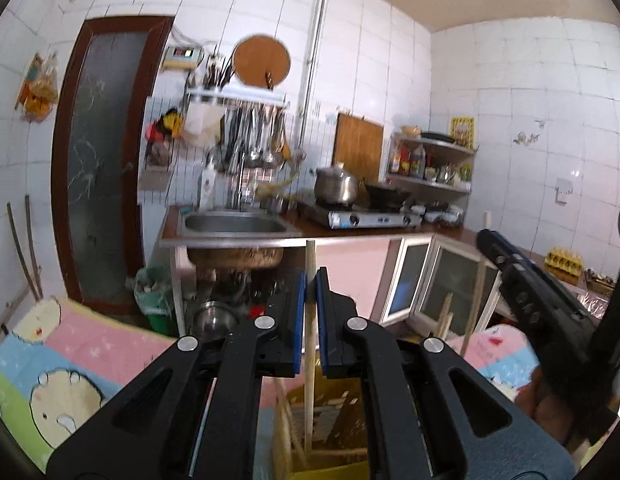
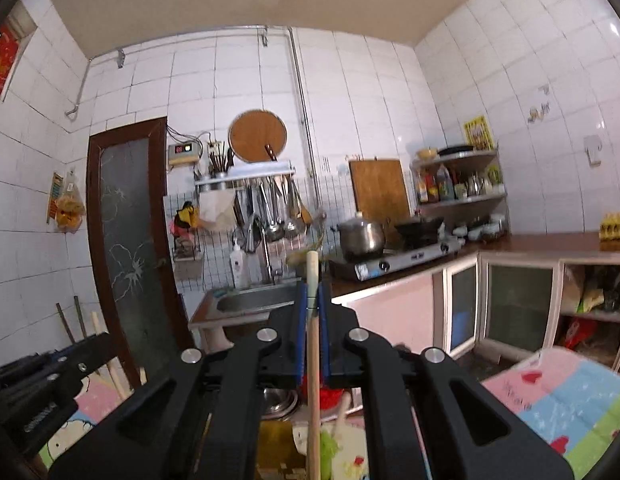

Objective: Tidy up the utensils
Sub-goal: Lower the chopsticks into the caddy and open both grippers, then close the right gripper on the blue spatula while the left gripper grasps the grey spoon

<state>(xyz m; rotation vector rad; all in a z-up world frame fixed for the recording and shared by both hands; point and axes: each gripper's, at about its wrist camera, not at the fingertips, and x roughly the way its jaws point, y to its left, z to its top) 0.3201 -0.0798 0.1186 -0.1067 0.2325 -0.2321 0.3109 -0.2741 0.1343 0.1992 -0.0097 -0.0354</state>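
We are holding two thin wooden sticks, probably chopsticks or long utensil handles, one in each gripper. The left stick [image 1: 309,264] is standing almost upright between the blue pads of the left gripper [image 1: 310,280], which is closed on it; its lower end is going down toward a yellow container [image 1: 329,412] on the cartoon mat [image 1: 70,360], but blur is hiding whether it is inside. The right stick [image 2: 312,280] is clamped the same way in the right gripper [image 2: 313,296], with its top sticking out above the pads.

We are thinking that the main risk is slipping: each stick is smooth and round, and the pads are pinching it at one narrow place, so it could turn or slide down if we are tilting the grippers too quickly. The right gripper [image 1: 541,292] is also showing near the right edge of the left view, so the two tools could be knocking together. Other sticks [image 1: 445,316] are standing near the mat's far edge, and we could be pushing them over.
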